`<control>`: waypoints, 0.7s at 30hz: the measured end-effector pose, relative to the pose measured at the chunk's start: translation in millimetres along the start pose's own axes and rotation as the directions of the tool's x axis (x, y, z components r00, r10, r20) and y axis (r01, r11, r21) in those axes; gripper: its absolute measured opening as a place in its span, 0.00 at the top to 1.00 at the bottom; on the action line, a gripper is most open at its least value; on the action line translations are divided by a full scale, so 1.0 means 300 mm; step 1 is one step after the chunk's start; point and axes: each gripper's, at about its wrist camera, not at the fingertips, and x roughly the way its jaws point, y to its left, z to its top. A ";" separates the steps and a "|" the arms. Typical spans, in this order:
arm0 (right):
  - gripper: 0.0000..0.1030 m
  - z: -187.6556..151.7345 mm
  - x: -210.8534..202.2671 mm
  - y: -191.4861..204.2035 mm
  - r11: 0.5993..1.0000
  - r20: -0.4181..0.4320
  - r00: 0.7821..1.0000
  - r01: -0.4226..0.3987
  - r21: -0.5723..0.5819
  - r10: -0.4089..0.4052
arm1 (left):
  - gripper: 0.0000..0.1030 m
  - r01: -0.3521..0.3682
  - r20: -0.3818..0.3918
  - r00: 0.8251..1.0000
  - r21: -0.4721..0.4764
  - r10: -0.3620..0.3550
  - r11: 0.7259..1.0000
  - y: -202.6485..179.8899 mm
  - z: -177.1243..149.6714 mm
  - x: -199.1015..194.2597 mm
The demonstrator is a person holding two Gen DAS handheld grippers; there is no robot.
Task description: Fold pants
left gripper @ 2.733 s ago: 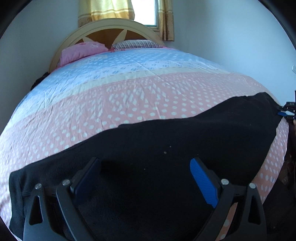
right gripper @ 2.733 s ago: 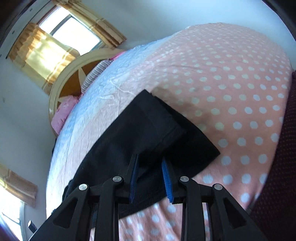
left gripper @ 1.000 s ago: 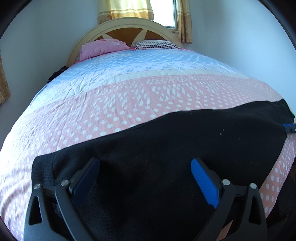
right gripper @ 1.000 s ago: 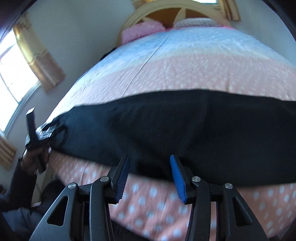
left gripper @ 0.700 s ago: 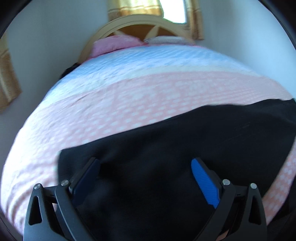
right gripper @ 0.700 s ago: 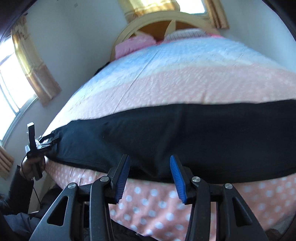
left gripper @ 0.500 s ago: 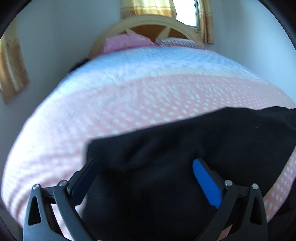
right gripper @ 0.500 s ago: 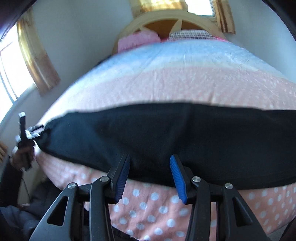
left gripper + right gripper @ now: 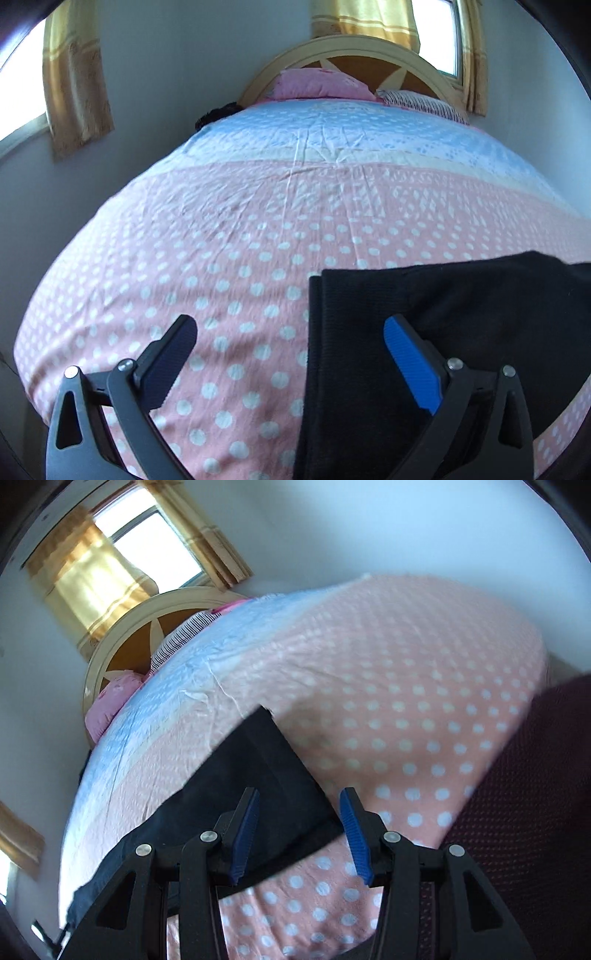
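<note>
1. Left wrist view: the left gripper [image 9: 290, 338] fills the bottom of the frame, its jaws spread wide and grasping nothing. One finger sits lower left over the sheet [image 9: 229, 236]; the other, with a blue pad, sits lower right over the pants [image 9: 436, 317].
2. The pants are black and lie flat on the sheet in the lower right of this view. Their left edge runs almost straight down the middle of the frame, between the two fingers.
3. The sheet is pink with white dots in the lower half, with a cream band and a blue part above it.
4. At top centre stands a rounded headboard [image 9: 354, 48], with a pink pillow [image 9: 317, 85] and a striped pillow [image 9: 421, 104] below it. Yellow curtains [image 9: 75, 77] hang at upper left and along the top.
5. Right wrist view: the right gripper [image 9: 299, 830] sits at bottom centre, jaws apart and released. Both blue pads are clear of the cloth; a corner of the pants [image 9: 269, 775] lies between and above them.
6. Here the pants run from centre frame down to the lower left, over the sheet [image 9: 406, 701].
7. A dark red dotted fabric [image 9: 524, 812] fills the lower right; what it belongs to cannot be told.
8. The headboard [image 9: 122, 638], both pillows and a curtained window [image 9: 147, 550] are at upper left.
9. No writing, brand or label can be read in either view, and no container shows.
</note>
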 end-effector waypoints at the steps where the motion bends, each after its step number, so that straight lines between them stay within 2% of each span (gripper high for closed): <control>1: 0.54 -0.009 0.015 -0.002 1.000 -0.013 1.000 -0.006 0.013 0.006 | 0.00 0.001 -0.005 1.000 0.003 -0.001 1.000 0.004 -0.004 0.001; 2: 0.55 -0.030 0.029 -0.007 1.000 -0.025 1.000 -0.009 0.024 0.010 | 0.00 -0.005 -0.015 1.000 0.012 0.005 1.000 0.000 -0.003 0.008; 4: 0.74 -0.043 0.053 -0.005 1.000 -0.051 0.999 -0.017 0.017 0.018 | 0.00 -0.005 -0.025 1.000 0.007 0.006 1.000 0.002 -0.004 0.018; 5: 0.87 -0.042 0.050 -0.004 1.000 -0.044 0.999 -0.010 0.006 0.010 | 0.00 -0.004 -0.031 1.000 -0.004 0.004 1.000 0.009 -0.004 0.023; 7: 0.92 -0.037 0.017 0.011 0.999 -0.021 0.999 -0.033 -0.015 0.032 | 0.00 0.008 -0.039 0.999 -0.027 -0.009 1.000 0.024 -0.002 0.031; 11: 0.93 -0.036 -0.008 0.033 0.998 -0.012 1.000 -0.028 -0.055 0.028 | 0.00 0.018 -0.039 0.999 -0.047 -0.020 0.999 0.050 -0.008 0.031; 16: 0.93 -0.048 0.044 -0.005 0.994 -0.033 0.997 0.065 -0.085 -0.068 | 0.00 0.035 -0.040 0.999 -0.061 -0.038 0.998 0.060 -0.012 0.035; 21: 0.93 -0.038 -0.018 0.028 0.990 0.015 0.998 0.055 -0.133 -0.053 | 0.00 0.053 -0.043 0.997 -0.079 -0.057 0.995 0.071 -0.014 0.037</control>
